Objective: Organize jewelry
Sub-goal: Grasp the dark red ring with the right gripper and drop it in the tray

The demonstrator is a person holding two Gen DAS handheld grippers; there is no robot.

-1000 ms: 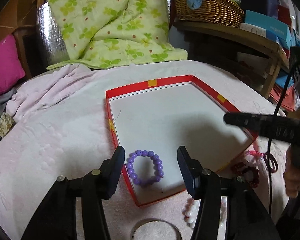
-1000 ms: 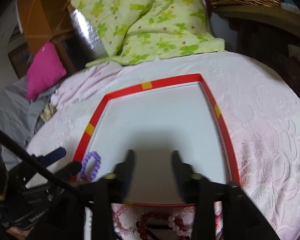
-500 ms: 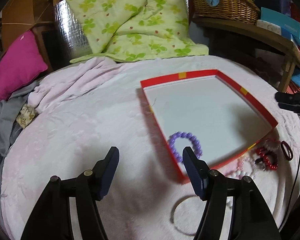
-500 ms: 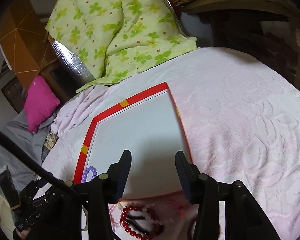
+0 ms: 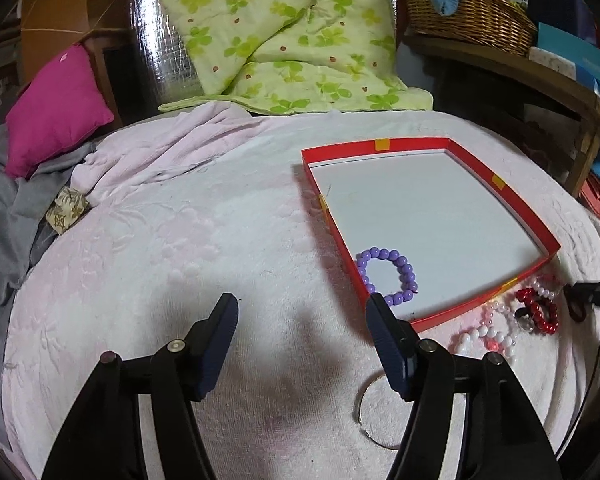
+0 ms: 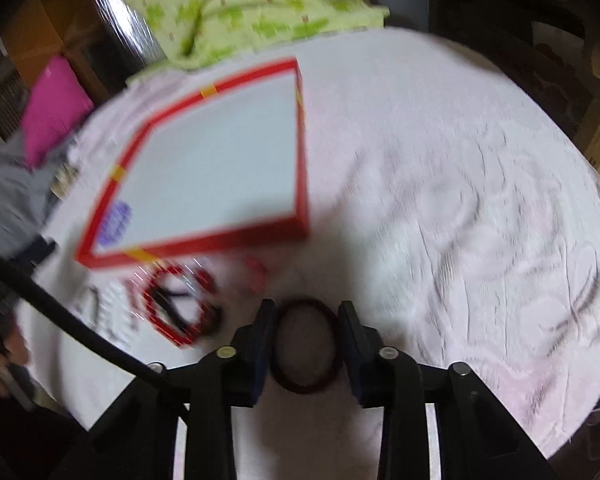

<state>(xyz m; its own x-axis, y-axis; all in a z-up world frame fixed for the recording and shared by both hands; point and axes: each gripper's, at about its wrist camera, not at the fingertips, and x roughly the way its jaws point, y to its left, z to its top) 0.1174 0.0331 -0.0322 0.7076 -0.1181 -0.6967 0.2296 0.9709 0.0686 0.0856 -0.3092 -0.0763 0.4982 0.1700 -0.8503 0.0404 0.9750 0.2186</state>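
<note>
A red-rimmed box lid (image 5: pixel 496 178) (image 6: pixel 302 148) lies on the pink cloth. A purple bead bracelet (image 5: pixel 386 276) (image 6: pixel 118 218) lies in its near left corner. My left gripper (image 5: pixel 302 312) is open and empty, over bare cloth left of the lid. A red bead bracelet (image 5: pixel 540 314) (image 6: pixel 176 304) and a white pearl bracelet (image 5: pixel 488 334) lie by the lid's near edge. A thin clear bangle (image 5: pixel 370 414) lies under my left gripper's right finger. My right gripper (image 6: pixel 306 312) stands around a dark red bangle (image 6: pixel 306 346) on the cloth, fingers at its sides. The right wrist view is blurred.
A green clover quilt (image 5: pixel 284 36) and a pink pillow (image 5: pixel 56 108) lie behind the cloth. A wicker basket (image 5: pixel 468 12) stands on a wooden shelf at the back right. A small patterned pouch (image 5: pixel 66 210) lies at the cloth's left edge.
My left gripper has drawn back and left, away from the purple bracelet in the lid. My right gripper has swung right and down onto the dark red bangle, and its fingers have narrowed.
</note>
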